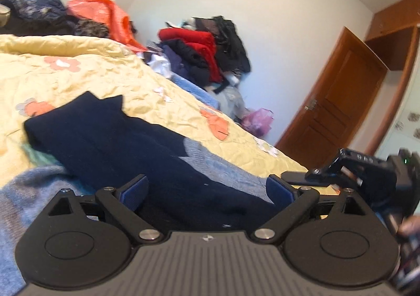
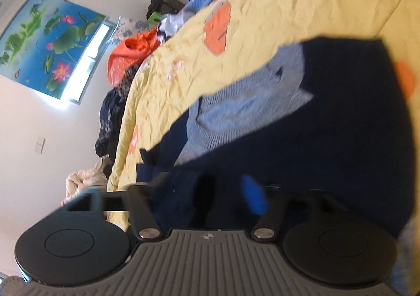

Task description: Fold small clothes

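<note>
A small navy and light-blue knit garment [image 1: 126, 143] lies on the yellow floral bedspread [image 1: 78, 59]. My left gripper [image 1: 207, 188] is open, its blue-padded fingers [image 1: 136, 188] standing wide on either side of the navy cloth. In the right wrist view the same garment [image 2: 328, 117] fills the middle. My right gripper [image 2: 225, 191] is narrowed onto a fold of the navy cloth, one blue pad [image 2: 253, 195] showing; the other finger is hidden by dark cloth and blur. The right gripper also shows at the right edge of the left wrist view [image 1: 296, 176].
Piles of clothes [image 1: 199, 52] lie along the far side of the bed, with an orange bag [image 1: 105, 15] nearby. A wooden door [image 1: 341, 96] stands at the right. A lotus picture [image 2: 50, 41] hangs beside a window.
</note>
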### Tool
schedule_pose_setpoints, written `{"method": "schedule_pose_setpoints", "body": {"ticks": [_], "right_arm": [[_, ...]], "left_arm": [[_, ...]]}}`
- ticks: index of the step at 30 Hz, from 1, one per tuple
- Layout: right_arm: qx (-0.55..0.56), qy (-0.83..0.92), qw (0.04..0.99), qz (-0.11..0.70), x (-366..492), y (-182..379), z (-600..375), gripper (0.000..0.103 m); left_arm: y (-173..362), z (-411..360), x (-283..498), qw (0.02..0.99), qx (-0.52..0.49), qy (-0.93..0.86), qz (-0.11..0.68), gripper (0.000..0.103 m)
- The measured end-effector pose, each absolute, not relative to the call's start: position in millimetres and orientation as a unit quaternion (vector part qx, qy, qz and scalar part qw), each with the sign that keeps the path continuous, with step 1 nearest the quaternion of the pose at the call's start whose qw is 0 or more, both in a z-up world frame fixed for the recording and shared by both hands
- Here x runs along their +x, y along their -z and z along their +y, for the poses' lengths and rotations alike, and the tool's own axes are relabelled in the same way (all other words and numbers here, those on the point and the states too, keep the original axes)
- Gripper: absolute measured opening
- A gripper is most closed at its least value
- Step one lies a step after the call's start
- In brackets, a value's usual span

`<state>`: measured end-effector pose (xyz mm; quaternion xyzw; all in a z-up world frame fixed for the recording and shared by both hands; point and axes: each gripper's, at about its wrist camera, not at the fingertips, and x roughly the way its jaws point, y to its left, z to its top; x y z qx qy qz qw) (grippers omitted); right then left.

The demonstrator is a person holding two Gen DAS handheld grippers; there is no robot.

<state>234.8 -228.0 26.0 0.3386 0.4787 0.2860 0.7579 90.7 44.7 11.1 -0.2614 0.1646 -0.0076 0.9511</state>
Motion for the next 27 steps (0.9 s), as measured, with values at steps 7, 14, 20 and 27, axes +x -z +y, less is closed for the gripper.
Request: {"method": "schedule_pose_setpoints", "body": {"ticks": [7,14,20,27], "right_arm": [[0.352,-0.304,0.733,0.497,239.8,-5.4,-168.8,0.072],[0.331,-0.309,0.743,0.493,236.3,-6.7,-150.8,0.034],[0.304,-0.326,0.766,0.463,231.4,-23.6,-156.9,0.017],[0.257,-0.327,0.807,0.418,238.7,-87.8,-210.5,0.017]], "left_arm": [[-4.3,68.5,85.7,0.928,-0.336,-0.047,0.156,0.097],[-4.3,69.1,83.9,0.929,-0.335,-0.045,0.151,0.097],[-3.7,69.2,85.3,0.929,-0.335,-0.043,0.152,0.097],[-5.9,64.5,85.6,0.936,-0.317,-0.030,0.148,0.097]]}}
